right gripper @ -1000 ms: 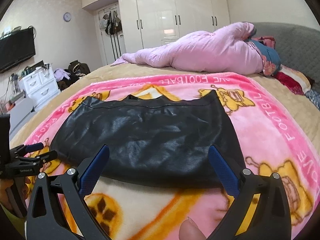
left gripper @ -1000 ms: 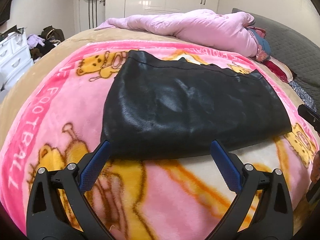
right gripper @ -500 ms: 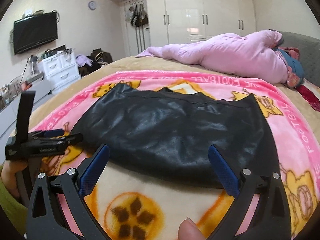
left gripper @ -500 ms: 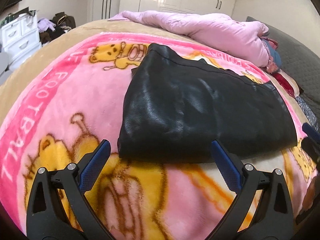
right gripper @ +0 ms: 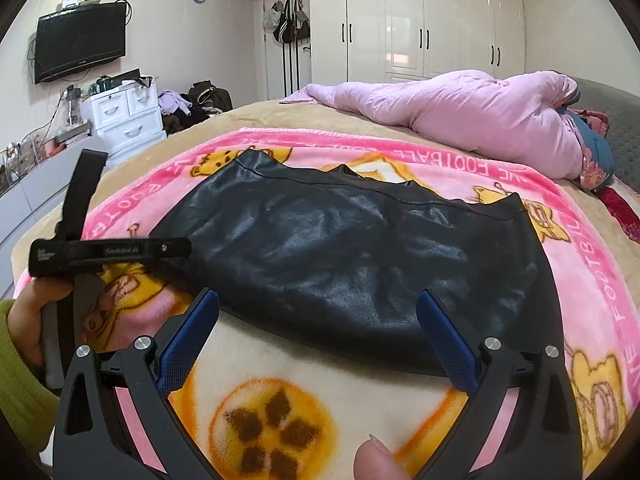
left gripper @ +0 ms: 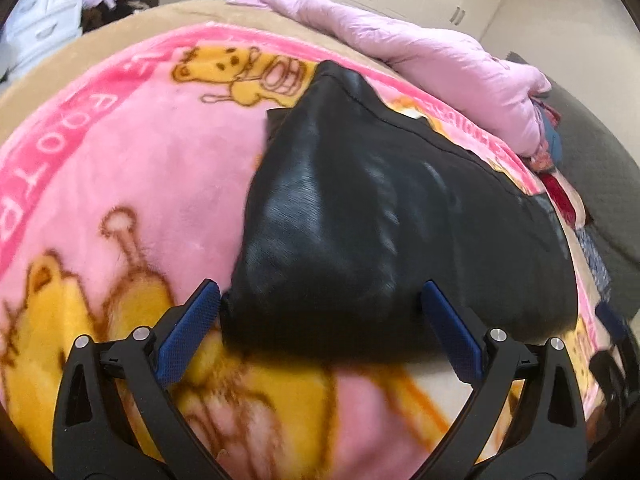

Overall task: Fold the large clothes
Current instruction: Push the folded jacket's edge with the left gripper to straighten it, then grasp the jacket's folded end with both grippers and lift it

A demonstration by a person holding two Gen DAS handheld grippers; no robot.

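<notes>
A black shiny leather-like garment (left gripper: 380, 220) lies flat on a pink cartoon blanket (left gripper: 132, 168); it also shows in the right wrist view (right gripper: 352, 256). My left gripper (left gripper: 320, 300) is open, its blue pads on either side of the garment's near left corner, low over the blanket. In the right wrist view the left gripper (right gripper: 120, 250) reaches that corner from the left. My right gripper (right gripper: 318, 310) is open and empty, just short of the garment's near hem.
A pink quilt (right gripper: 472, 116) is bunched at the far side of the bed. A grey headboard (left gripper: 592, 168) is at the right. A white drawer unit (right gripper: 128, 116), a wall TV (right gripper: 80, 46) and white wardrobes (right gripper: 420, 24) stand beyond the bed.
My left gripper has moved forward and down to the garment's near left corner. My right gripper has shifted right and slightly closer to the hem. Both stay open.
</notes>
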